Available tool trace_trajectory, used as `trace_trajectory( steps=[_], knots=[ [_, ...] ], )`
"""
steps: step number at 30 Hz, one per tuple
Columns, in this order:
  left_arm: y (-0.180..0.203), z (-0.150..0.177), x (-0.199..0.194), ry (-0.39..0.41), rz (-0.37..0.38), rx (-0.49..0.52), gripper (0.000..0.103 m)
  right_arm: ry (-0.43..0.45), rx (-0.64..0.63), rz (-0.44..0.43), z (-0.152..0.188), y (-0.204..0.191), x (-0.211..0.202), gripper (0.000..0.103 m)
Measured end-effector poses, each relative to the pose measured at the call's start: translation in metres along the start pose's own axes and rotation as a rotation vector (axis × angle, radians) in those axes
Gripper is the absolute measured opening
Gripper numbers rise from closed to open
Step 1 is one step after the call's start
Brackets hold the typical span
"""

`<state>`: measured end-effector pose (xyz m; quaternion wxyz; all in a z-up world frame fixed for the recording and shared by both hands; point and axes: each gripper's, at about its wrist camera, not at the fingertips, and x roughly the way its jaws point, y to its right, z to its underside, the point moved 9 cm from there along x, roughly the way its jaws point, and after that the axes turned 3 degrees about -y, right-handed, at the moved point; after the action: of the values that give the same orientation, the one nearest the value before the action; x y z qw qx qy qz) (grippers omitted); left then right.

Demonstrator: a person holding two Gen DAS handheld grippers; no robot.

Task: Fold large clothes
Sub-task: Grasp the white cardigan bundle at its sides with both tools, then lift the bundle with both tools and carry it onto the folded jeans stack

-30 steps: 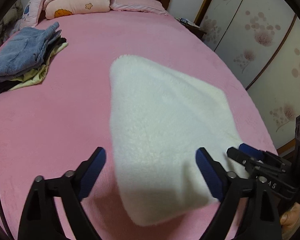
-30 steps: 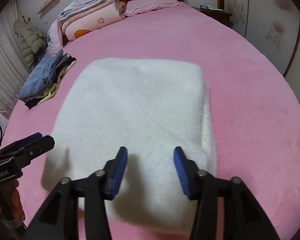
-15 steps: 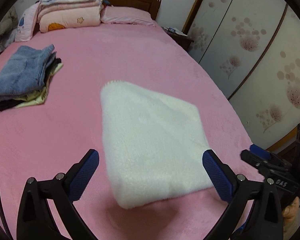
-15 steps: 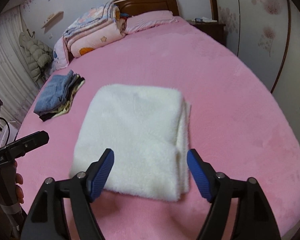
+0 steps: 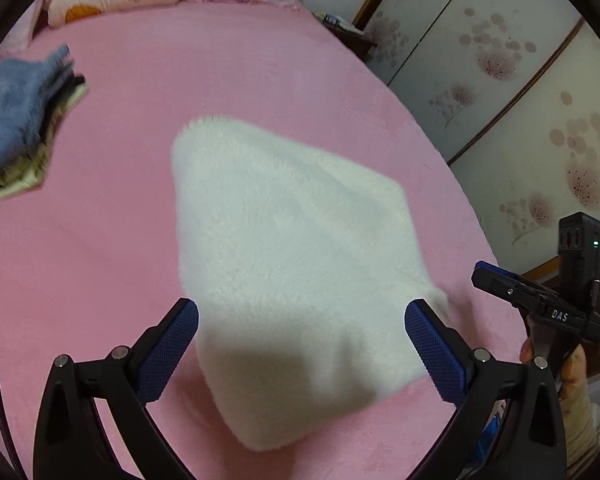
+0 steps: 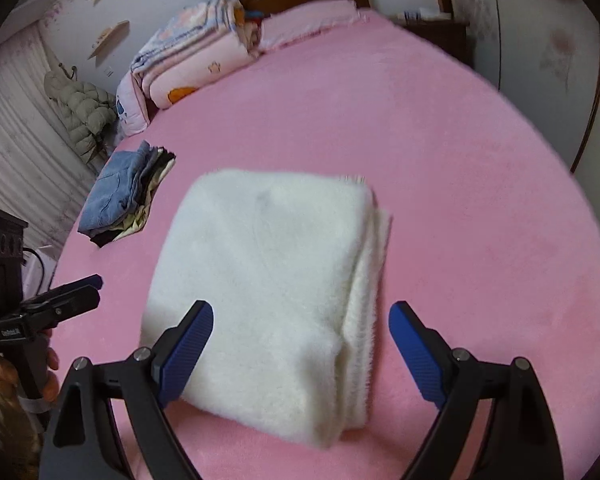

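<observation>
A white fluffy garment [image 5: 292, 264] lies folded into a thick rectangle on the pink bed [image 5: 100, 240]; it also shows in the right wrist view [image 6: 272, 280], its layered edge on the right. My left gripper [image 5: 300, 340] is open and empty, hovering over the garment's near corner. My right gripper [image 6: 300, 344] is open and empty, hovering over the garment's near edge. Each gripper shows at the side of the other's view: the right one [image 5: 500, 284] and the left one [image 6: 72, 296].
A stack of folded clothes with blue jeans on top [image 6: 120, 192] lies at the bed's left [image 5: 16, 120]. Folded quilts and pillows [image 6: 196, 60] sit by the wooden headboard. Wardrobe doors [image 5: 520, 100] stand to the right of the bed.
Both grippers opened wider and drew back from the garment, then came slightly closer again. The garment lies still on the bed.
</observation>
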<state>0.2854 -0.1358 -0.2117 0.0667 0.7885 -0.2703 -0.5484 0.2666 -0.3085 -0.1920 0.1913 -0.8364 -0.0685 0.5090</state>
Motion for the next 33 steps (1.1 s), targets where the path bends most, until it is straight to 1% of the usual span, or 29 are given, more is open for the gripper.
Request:
trace_trajectory(
  steps=[1,4,5,6,7,8,11,13,14,16,18,21,23,25,28,29,31,32,33],
  knots=[
    [-0.006,0.001,0.011,-0.02,0.018,-0.023,0.103,-0.014,0.016,-0.015,0.002,0.004,0.008,0.09],
    [-0.03,0.007,0.043,-0.087,0.082,-0.144,0.102,-0.062,0.075,-0.082,0.006,0.016,0.034,0.09],
    [-0.037,0.009,0.054,-0.106,0.124,-0.192,0.102,-0.081,0.094,-0.098,0.007,0.018,0.042,0.09],
    [-0.042,0.009,0.058,-0.097,0.136,-0.215,0.102,-0.103,0.12,-0.122,0.009,0.021,0.052,0.09],
    [-0.046,0.007,0.06,-0.08,0.141,-0.22,0.102,-0.116,0.135,-0.139,0.009,0.024,0.057,0.09],
    [-0.048,0.005,0.062,-0.067,0.161,-0.213,0.102,-0.126,0.148,-0.151,0.009,0.026,0.064,0.09],
    [-0.056,0.003,0.067,-0.057,0.209,-0.229,0.102,-0.174,0.164,-0.195,0.011,0.027,0.085,0.09],
    [-0.062,0.003,0.072,-0.06,0.22,-0.242,0.102,-0.211,0.184,-0.19,0.012,0.032,0.1,0.09],
    [-0.066,0.003,0.077,-0.07,0.221,-0.248,0.102,-0.226,0.193,-0.191,0.014,0.033,0.106,0.09],
    [-0.068,0.008,0.089,-0.102,0.228,-0.251,0.102,-0.239,0.206,-0.231,0.014,0.032,0.116,0.091],
    [-0.066,0.013,0.1,-0.131,0.258,-0.248,0.102,-0.244,0.216,-0.261,0.015,0.031,0.121,0.094],
    [-0.058,0.015,0.107,-0.141,0.309,-0.248,0.102,-0.261,0.219,-0.28,0.017,0.03,0.128,0.1],
    [-0.053,0.02,0.112,-0.163,0.334,-0.239,0.103,-0.269,0.208,-0.27,0.016,0.026,0.131,0.103],
    [-0.052,0.019,0.116,-0.176,0.336,-0.234,0.103,-0.273,0.174,-0.255,0.015,0.021,0.133,0.103],
    [-0.05,0.018,0.117,-0.181,0.325,-0.23,0.103,-0.255,0.14,-0.242,0.011,0.013,0.135,0.102],
    [-0.048,0.015,0.119,-0.177,0.313,-0.227,0.103,-0.241,0.126,-0.249,0.009,0.008,0.134,0.093],
    [-0.044,0.018,0.116,-0.155,0.257,-0.208,0.101,-0.226,0.131,-0.27,0.009,0.003,0.132,0.082],
    [-0.049,0.018,0.116,-0.148,0.224,-0.195,0.097,-0.215,0.13,-0.275,0.008,0.001,0.129,0.075],
    [-0.046,0.018,0.113,-0.138,0.188,-0.181,0.093,-0.204,0.128,-0.268,0.009,0.0,0.127,0.072]
  ],
)
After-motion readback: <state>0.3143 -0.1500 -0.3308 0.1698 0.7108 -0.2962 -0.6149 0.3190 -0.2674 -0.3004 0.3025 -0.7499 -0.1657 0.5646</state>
